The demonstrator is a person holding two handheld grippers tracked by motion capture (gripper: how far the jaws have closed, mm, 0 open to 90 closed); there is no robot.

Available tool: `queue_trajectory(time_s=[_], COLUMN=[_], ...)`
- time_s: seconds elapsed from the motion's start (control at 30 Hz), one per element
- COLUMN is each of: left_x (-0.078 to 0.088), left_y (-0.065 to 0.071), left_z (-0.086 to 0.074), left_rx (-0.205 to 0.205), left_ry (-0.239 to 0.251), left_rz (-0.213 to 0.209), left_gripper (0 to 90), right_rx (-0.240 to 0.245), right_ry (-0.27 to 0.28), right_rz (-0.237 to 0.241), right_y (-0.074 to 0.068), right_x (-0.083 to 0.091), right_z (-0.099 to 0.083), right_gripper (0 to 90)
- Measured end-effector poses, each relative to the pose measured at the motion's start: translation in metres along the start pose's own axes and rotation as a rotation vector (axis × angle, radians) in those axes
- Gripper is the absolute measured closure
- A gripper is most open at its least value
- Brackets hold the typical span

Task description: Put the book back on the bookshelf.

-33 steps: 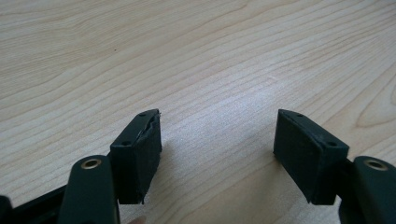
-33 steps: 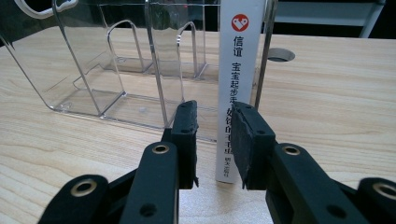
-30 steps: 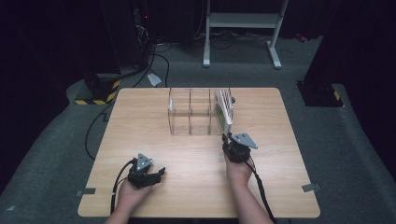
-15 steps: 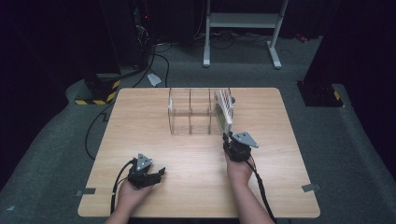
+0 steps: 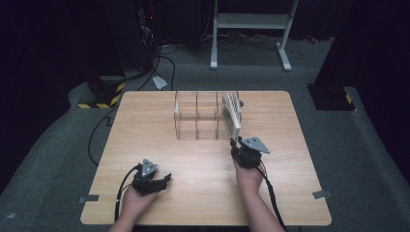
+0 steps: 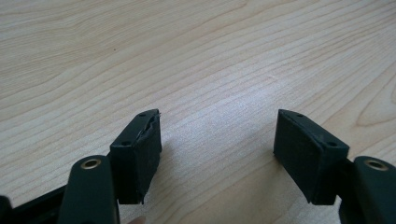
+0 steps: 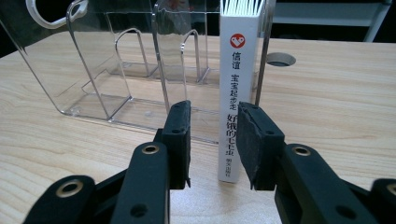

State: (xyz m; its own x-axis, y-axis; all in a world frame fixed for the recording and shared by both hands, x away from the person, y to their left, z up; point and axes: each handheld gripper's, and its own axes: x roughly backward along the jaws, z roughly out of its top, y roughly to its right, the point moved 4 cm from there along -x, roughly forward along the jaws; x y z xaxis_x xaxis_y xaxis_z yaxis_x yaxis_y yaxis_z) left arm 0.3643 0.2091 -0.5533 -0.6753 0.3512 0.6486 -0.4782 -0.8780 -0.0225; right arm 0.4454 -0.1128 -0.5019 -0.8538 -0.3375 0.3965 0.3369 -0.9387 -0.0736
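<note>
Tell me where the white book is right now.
The white book stands upright in the right-hand compartment of the clear rack, on the table's far middle in the high view, just ahead of the right gripper, whose jaws have just been opening.

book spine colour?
White with black characters and a red logo on the book; right gripper view shows it best.

One clear rack (image 5: 200,123) (three slots), one white book (image 7: 236,88), two grippers, left (image 5: 153,182) and right (image 5: 240,147), on one table (image 5: 145,121).
</note>
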Motion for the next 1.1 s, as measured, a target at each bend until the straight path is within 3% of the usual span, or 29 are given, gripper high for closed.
queue_trajectory(time_s=[0.47,0.6,0.97,1.1], left_x=[-0.001,-0.001,-0.001,-0.001], left_y=[0.000,0.001,-0.001,-0.001], left_z=[0.000,0.000,0.000,-0.001], left_rx=[0.005,0.006,0.023,0.027], left_ry=[-0.009,-0.010,-0.015,-0.018], left_rz=[0.001,0.007,0.010,0.004], left_gripper=[29.8,28.4,25.2,23.8], right_rx=[0.016,0.030,0.037,0.038], right_ry=[-0.047,-0.057,-0.075,-0.111], right_rz=[0.062,0.061,0.040,0.012], right_y=[0.006,0.012,0.043,0.058], right_x=[0.021,0.030,0.061,0.070], right_z=[-0.002,-0.007,-0.023,-0.034], right_gripper=[41.2,37.2,26.7,21.2])
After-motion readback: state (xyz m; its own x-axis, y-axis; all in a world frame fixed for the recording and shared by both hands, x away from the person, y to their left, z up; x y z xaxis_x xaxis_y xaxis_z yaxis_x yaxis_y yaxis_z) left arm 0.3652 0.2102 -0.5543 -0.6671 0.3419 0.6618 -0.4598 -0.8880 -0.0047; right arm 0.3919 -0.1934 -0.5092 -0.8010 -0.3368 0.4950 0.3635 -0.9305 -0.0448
